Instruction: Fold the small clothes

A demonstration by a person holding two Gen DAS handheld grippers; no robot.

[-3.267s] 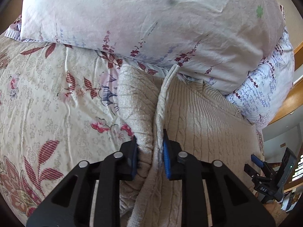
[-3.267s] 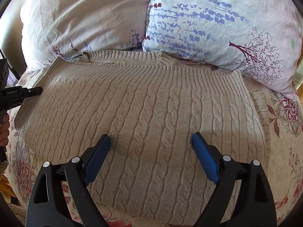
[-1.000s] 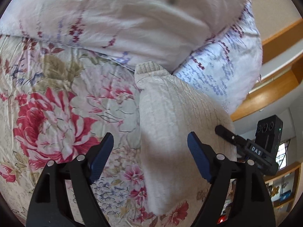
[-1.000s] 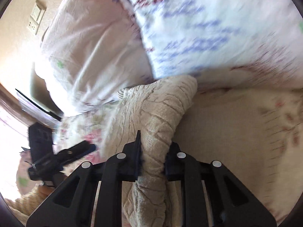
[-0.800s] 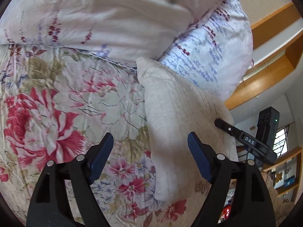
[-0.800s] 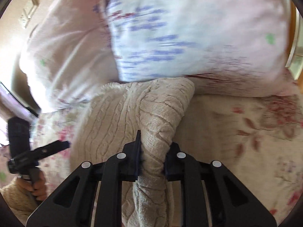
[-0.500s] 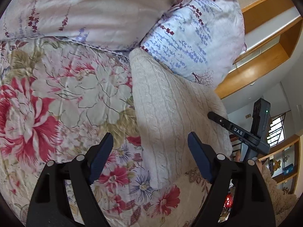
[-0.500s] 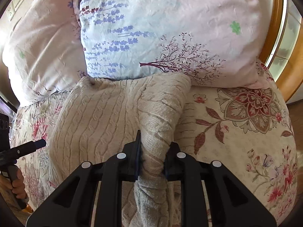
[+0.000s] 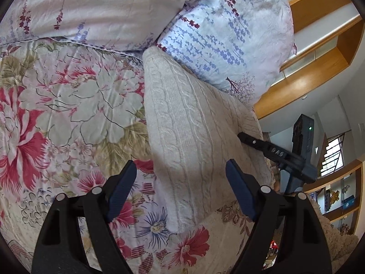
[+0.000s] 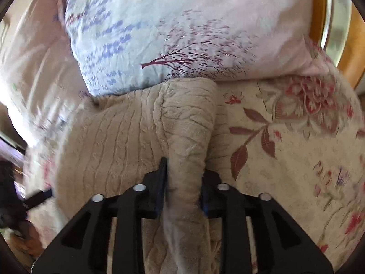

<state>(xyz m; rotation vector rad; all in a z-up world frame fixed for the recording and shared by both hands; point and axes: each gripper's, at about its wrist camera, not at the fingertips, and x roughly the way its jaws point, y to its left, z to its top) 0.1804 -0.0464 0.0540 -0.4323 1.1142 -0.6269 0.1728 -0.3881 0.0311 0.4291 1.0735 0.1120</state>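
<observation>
Sweater: a cream cable-knit sweater (image 9: 194, 137) is laid on the floral bedspread (image 9: 68, 105), its far end tucked against the lavender-print pillow (image 9: 228, 29).
Fold state: the side of the sweater nearer the right gripper is seen raised into a thick roll (image 10: 187, 123); the rest is spread flat.
Right gripper: the right gripper (image 10: 183, 187) is clamped on that roll, knit bunched between both pads.
Left gripper: the left gripper (image 9: 180, 182) is held spread wide above the near end of the sweater, nothing gripped.
Step judged: the gripped side is probably being carried across the body of the sweater.
Risk, slip: heavy knit could be pulled out of the pads if the roll is lifted quickly.
Risk, drag: the whole sweater could be slid away from the pillow, since its flat part is not pinned.
Risk, crooked fold: an uneven edge could result, as only one point is held.
Visibility: the right wrist view is motion-blurred.
</observation>
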